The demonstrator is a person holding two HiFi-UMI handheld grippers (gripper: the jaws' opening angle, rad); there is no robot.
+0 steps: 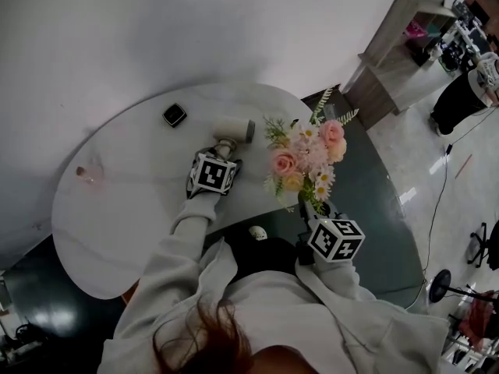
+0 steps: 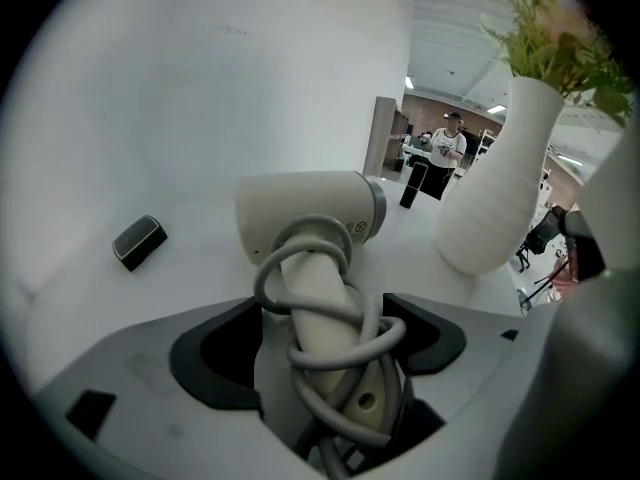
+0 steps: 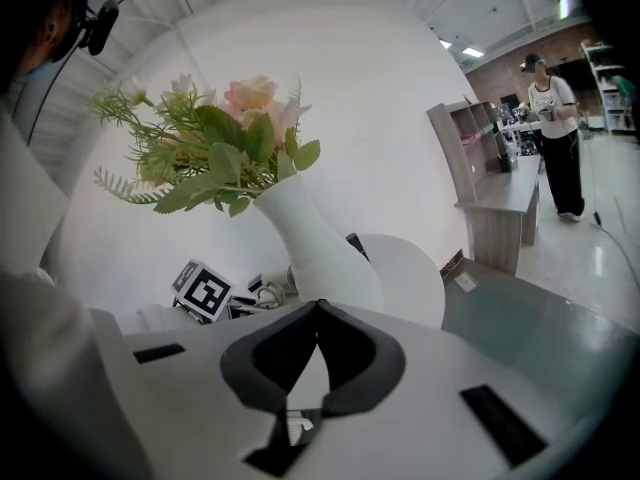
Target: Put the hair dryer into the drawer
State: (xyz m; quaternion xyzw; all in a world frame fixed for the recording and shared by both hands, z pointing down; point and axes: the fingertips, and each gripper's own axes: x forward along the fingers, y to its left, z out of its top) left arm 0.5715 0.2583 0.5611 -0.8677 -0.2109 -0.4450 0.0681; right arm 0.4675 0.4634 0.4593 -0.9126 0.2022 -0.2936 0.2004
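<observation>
A cream hair dryer (image 1: pixel 234 128) lies on the round white table (image 1: pixel 117 216), its grey cord wound round the handle. In the left gripper view the hair dryer (image 2: pixel 310 213) points its barrel right and its handle runs toward the camera. My left gripper (image 2: pixel 320 316) stands open astride that handle, and there is a gap at the left pad. From the head view the left gripper (image 1: pixel 221 156) sits just in front of the dryer. My right gripper (image 3: pixel 316 306) is shut and empty, held off the table's right edge behind the vase. I cannot make out a drawer.
A white vase (image 3: pixel 320 248) of pink flowers (image 1: pixel 308 158) stands right of the dryer, close to the left gripper. A small black box (image 1: pixel 174 114) lies at the back and a small pinkish item (image 1: pixel 87 174) at the left. A person (image 3: pixel 548 138) stands far off by a shelf unit (image 1: pixel 398 45).
</observation>
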